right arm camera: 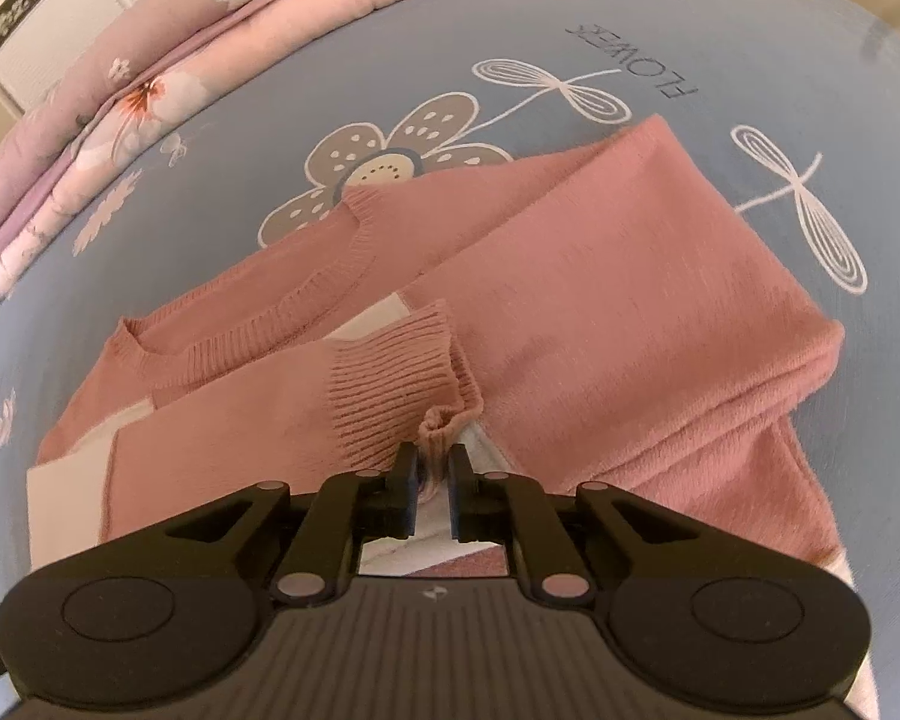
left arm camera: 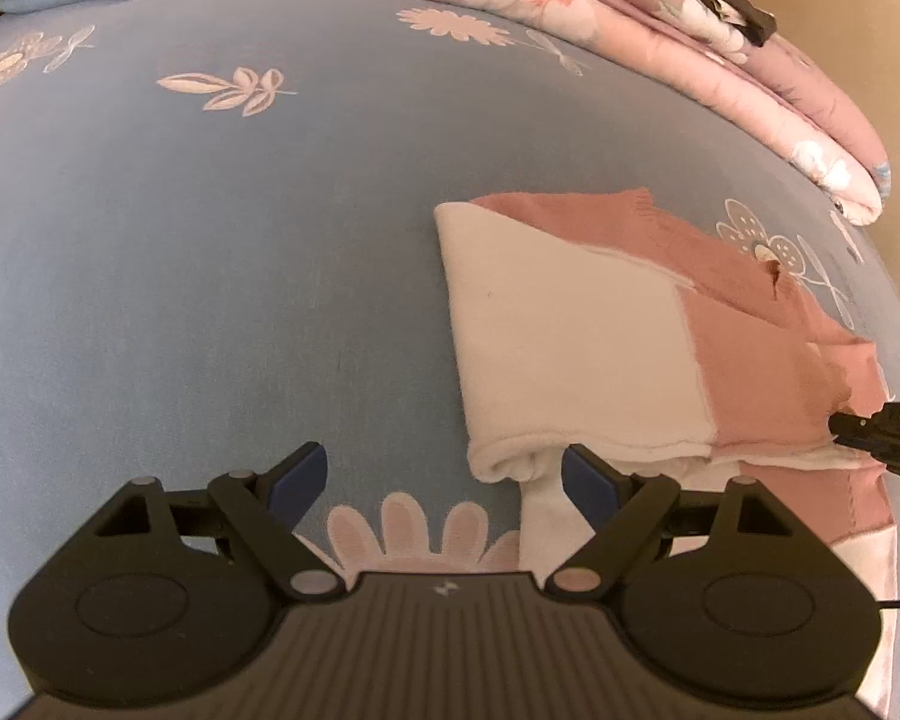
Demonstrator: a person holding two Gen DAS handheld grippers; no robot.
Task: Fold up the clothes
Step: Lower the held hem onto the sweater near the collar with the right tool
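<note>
While a pink quilt [left arm camera: 750, 78] lines the blue flowered bedsheet's [left arm camera: 210, 240] far edge, the left gripper [left arm camera: 444, 474] gapes; the right gripper [right arm camera: 433, 468] pinches the sweater's [right arm camera: 600, 312] cuff [right arm camera: 390, 396].

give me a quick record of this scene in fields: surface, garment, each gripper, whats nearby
surface: bed with a blue floral sheet
garment: pink and white sweater, partly folded, a sleeve laid across the body
right gripper: shut on the ribbed cuff of that sleeve
left gripper: open, empty, at the sweater's near white edge
nearby: folded pink quilt along the far side of the bed
</note>
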